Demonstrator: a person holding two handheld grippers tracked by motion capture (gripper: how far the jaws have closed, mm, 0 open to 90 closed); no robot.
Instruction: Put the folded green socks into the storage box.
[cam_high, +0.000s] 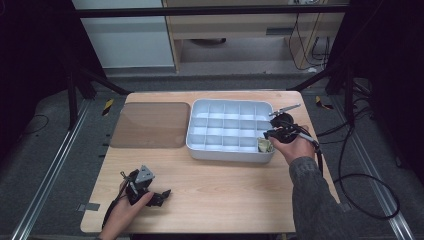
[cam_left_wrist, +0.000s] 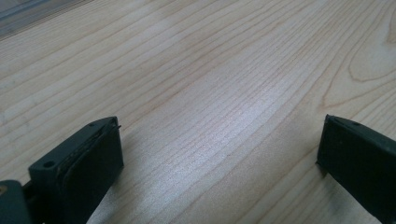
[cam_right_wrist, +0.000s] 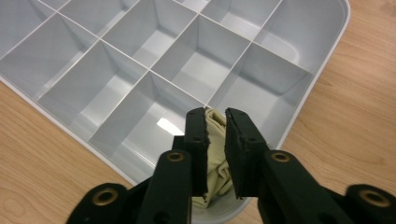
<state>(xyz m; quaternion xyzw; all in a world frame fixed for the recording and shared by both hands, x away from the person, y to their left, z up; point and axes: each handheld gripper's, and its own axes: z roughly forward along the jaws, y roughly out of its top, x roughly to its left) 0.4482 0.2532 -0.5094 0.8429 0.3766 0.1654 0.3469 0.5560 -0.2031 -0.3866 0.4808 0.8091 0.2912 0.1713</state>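
Note:
A white tray (cam_high: 227, 156) with several compartments sits on the wooden table, right of centre. A cream cloth (cam_high: 264, 145) lies bunched in its near right corner compartment. My right gripper (cam_high: 270, 135) points down into that compartment. In the right gripper view its jaws (cam_right_wrist: 215, 116) stand a narrow gap apart, with the cloth (cam_right_wrist: 215, 168) between and below the pads, which do not clearly press on it. The tray's other compartments (cam_right_wrist: 46, 114) hold nothing. My left gripper (cam_high: 162, 196) rests near the table's front left edge, open wide (cam_left_wrist: 219, 154) over bare wood.
A brown translucent lid (cam_high: 150, 124) lies flat to the left of the tray. Cables (cam_high: 350, 175) trail off the table's right side. Black frame legs stand behind the table at both back corners.

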